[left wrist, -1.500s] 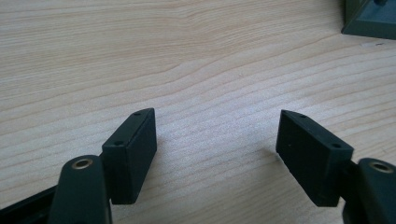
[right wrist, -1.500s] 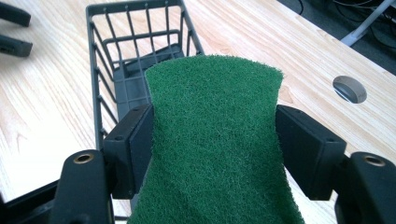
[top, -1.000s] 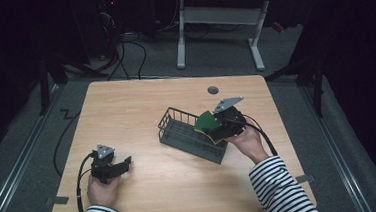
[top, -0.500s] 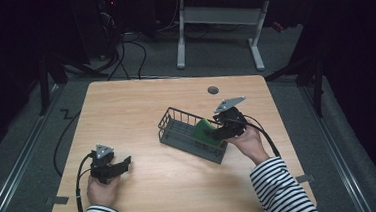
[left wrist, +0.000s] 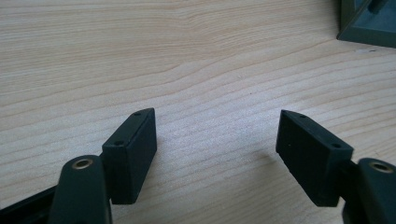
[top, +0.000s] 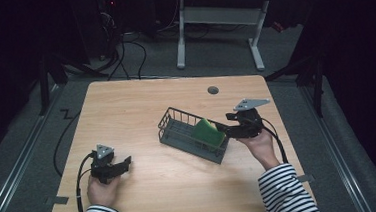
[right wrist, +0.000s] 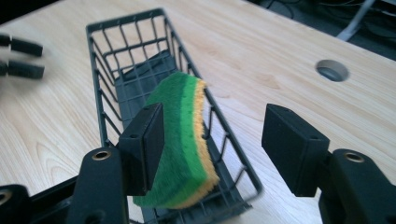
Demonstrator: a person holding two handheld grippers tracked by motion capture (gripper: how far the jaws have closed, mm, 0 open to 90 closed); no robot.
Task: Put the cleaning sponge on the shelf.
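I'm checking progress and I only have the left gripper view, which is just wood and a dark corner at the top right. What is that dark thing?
Observer: It's a dark wire basket, lying right of centre on the table.
Operator: Is anything in it?
Observer: Yes, a green and yellow sponge stands on edge at the end nearest the right hand.
Operator: Is the right claw holding that sponge?
Observer: No. The right claw is open. Its jaws have just been closing, and the sponge is partly in the gap between them but not pinched.
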